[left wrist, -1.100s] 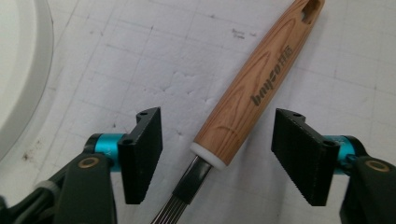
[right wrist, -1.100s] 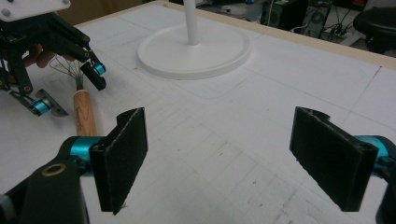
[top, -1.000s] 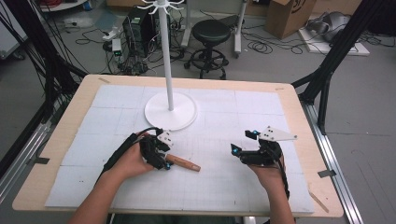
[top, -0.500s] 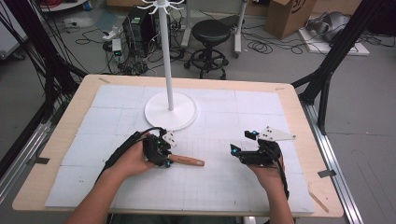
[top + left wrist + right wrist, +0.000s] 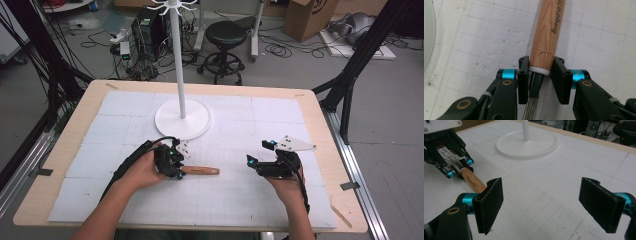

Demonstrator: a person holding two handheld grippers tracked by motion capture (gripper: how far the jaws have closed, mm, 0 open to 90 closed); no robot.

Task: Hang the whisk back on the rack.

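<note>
A whisk with a wooden handle [image 5: 201, 170] lies on the white mat, handle pointing right. My left gripper [image 5: 178, 167] is shut on it where the handle [image 5: 547, 32] meets its white collar; the jaws have just been closing, with the whisk between them. The wire loops run back under the gripper body. In the right gripper view the left gripper [image 5: 459, 168] sits far left holding the handle [image 5: 472, 181]. My right gripper [image 5: 253, 162] rests on the mat to the right, jaws wide open [image 5: 540, 195] and nothing between them.
A white stand with a round base [image 5: 182, 121] and a tall pole rises at the mat's middle back, its base [image 5: 526, 145] ahead of the right gripper. The wooden table edge [image 5: 345, 210] frames the mat. A stool and cables lie on the floor beyond.
The left gripper's jaws have closed onto the whisk. The handle has swung from slanting down-right to lying level. The right gripper has kept still.
</note>
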